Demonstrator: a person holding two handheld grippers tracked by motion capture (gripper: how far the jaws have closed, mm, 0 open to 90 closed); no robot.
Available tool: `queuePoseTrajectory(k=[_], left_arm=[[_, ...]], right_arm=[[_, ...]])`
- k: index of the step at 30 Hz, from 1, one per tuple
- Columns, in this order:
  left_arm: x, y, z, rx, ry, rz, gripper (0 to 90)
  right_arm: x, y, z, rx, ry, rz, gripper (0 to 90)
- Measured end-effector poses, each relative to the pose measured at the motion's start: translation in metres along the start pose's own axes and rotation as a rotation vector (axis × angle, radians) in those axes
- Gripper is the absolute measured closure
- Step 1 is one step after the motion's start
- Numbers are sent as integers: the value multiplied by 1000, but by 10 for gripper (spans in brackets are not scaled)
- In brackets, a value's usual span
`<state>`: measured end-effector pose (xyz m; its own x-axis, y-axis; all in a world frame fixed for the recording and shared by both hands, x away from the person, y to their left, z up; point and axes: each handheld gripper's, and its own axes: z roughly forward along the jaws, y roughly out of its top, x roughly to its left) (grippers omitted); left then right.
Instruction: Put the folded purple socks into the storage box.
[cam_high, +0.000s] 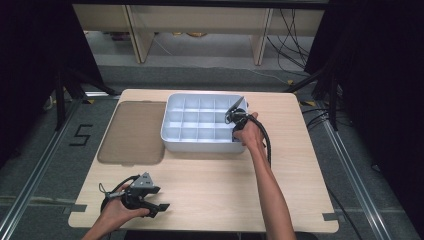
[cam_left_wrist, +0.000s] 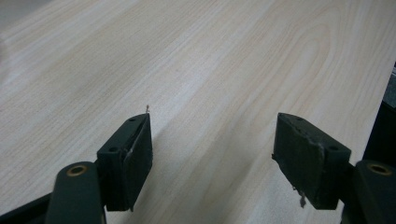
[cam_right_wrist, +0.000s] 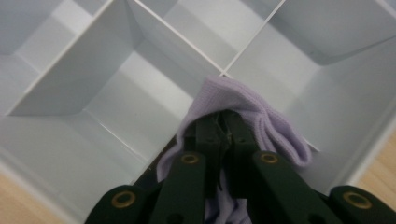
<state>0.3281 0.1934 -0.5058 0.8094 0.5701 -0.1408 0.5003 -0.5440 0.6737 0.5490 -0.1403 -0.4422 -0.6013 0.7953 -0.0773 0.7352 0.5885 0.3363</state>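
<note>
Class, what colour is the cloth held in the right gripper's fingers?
Pale lilac cloth, best seen in the right gripper view.

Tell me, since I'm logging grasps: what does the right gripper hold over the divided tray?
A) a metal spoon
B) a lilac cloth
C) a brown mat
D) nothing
B: in the right gripper view, the right gripper has its jaws pinched shut on a lilac cloth above the white divided tray.

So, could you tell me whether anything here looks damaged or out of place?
Only wear: the left gripper's pads are frayed at the edges. The lilac cloth, clamped in the right gripper, hangs over the divided tray.
</note>
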Motion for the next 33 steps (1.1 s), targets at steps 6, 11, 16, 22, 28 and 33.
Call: queuePoseTrajectory(k=[6, 11, 16, 22, 28, 33], left_arm=[[-2, 0, 2, 1, -10, -14, 282], [-2, 0, 2, 0, -5, -15, 282], [0, 0, 1, 3, -3, 3, 281], [0, 0, 0, 7, -4, -1, 281], [1, 0, 1, 1, -3, -1, 280], [2, 0, 0, 3, 12, 0, 275]], right_arm=[[-7, -6, -31, -98, 15, -17, 657], [-8, -10, -47, -171, 15, 27, 592], [-7, -14, -53, -199, 36, 39, 576], [-3, -20, -59, -237, 52, 24, 543], [4, -27, -65, -265, 71, 43, 507], [10, -33, -66, -270, 100, 55, 481]])
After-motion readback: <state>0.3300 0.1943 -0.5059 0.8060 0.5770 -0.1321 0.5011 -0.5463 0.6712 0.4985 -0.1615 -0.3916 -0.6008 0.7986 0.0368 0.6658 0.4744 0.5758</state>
